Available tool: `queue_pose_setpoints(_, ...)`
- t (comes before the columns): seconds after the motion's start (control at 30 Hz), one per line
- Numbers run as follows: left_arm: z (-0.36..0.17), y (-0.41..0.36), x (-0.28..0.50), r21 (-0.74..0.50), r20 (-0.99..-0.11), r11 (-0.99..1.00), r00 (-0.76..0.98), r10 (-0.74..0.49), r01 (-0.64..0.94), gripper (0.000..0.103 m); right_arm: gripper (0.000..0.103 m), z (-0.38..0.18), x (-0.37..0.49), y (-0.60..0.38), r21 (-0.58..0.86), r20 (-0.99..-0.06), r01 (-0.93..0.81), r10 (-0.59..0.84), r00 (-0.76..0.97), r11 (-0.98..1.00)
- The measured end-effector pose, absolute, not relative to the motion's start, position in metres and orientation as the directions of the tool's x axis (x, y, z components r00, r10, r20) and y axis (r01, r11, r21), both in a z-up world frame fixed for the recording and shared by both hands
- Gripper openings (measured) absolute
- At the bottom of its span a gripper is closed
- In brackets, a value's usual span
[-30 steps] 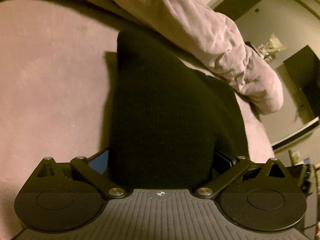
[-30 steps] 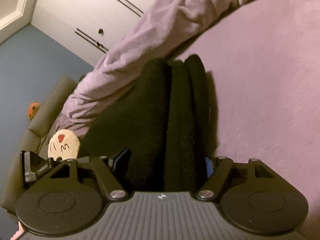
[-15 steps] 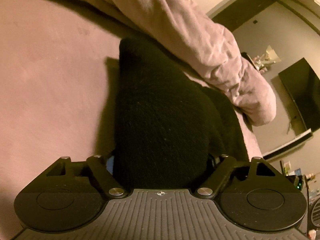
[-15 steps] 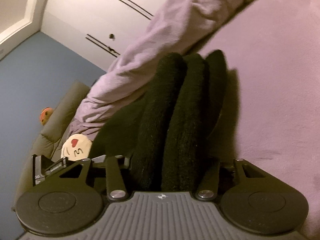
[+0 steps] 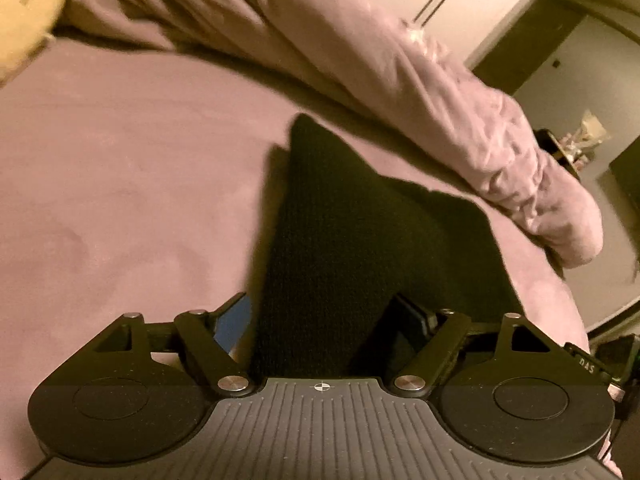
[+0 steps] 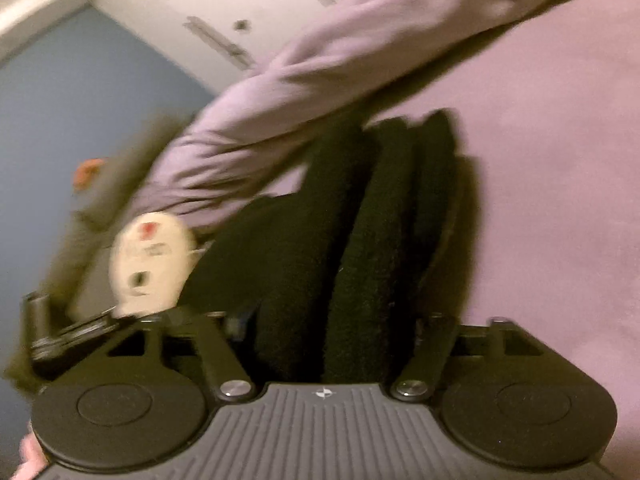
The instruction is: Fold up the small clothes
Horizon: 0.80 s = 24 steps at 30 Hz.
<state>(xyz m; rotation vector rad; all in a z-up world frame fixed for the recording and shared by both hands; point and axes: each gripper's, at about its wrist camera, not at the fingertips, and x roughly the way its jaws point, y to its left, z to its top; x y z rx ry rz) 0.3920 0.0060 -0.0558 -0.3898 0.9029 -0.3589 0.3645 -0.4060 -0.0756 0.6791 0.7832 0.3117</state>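
In the right wrist view we see motion blur smear the cream plush face and the wall behind it. The black knit garment hides the right gripper's fingers almost wholly. In the left wrist view the cream toy is cut off by the picture's edge.

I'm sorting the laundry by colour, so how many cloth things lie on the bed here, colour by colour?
Black: 1, the black knit garment, bunched into ridges, between the fingers of both the left gripper and the right gripper, whose jaws are opening.
Lilac: 1, the rumpled lilac duvet behind it.
Cream: 1, the cream plush cushion with a printed face.
Total: 3, on the lilac sheet.
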Motion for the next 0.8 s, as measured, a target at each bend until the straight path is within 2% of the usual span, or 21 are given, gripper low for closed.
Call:
queue_pose_setpoints(0.1,-0.032,0.01,0.374,-0.354,-0.655,0.927,0.675,-0.34,0.123,0.092,0.074,-0.044,0.325,-0.41,0.564,-0.508,0.04,0.309,0.804,0.825)
queue_pose_setpoints(0.17,-0.025,0.0,0.37,-0.306,-0.623,0.945,0.727,-0.289,0.114,0.095,0.074,-0.02,0.31,-0.397,0.543,-0.426,0.016,0.259,0.867,0.84)
queue_pose_setpoints(0.23,-0.024,-0.014,0.371,-0.313,-0.607,0.947,0.75,-0.263,0.079,0.096,0.074,0.0,0.309,-0.369,0.47,-0.373,0.007,0.191,0.908,0.883)
queue_pose_setpoints(0.3,-0.028,-0.028,0.374,-0.327,-0.602,0.943,0.757,-0.254,0.056,0.097,0.079,0.01,0.314,-0.343,0.413,-0.325,-0.025,0.173,0.93,0.91)
queue_pose_setpoints(0.43,-0.044,-0.048,0.373,-0.297,-0.543,0.955,0.82,-0.181,0.015,0.098,0.082,-0.003,0.34,-0.304,0.307,-0.291,-0.015,0.109,0.95,0.952)
queue_pose_setpoints(0.5,-0.055,-0.064,0.377,-0.227,-0.51,0.974,0.85,-0.136,0.02,0.101,0.086,-0.023,0.347,-0.297,0.185,-0.31,0.066,-0.006,0.951,0.98)
queue_pose_setpoints(0.57,-0.068,-0.078,0.384,-0.154,-0.512,0.987,0.85,-0.126,0.053,0.101,0.086,-0.043,0.349,-0.297,0.118,-0.333,0.113,-0.068,0.94,0.986)
queue_pose_setpoints(0.63,-0.082,-0.08,0.389,-0.162,-0.531,0.985,0.835,-0.142,0.065,0.103,0.086,-0.062,0.348,-0.307,0.143,-0.355,0.125,-0.067,0.932,0.982)
queue_pose_setpoints(0.7,-0.091,-0.075,0.391,-0.207,-0.514,0.977,0.843,-0.158,0.057,0.103,0.086,-0.074,0.347,-0.314,0.155,-0.374,0.152,-0.084,0.924,0.976)
queue_pose_setpoints(0.8,-0.101,-0.075,0.383,-0.174,-0.463,0.982,0.874,-0.144,0.07,0.103,0.086,-0.081,0.349,-0.322,0.198,-0.381,0.132,-0.048,0.923,0.971)
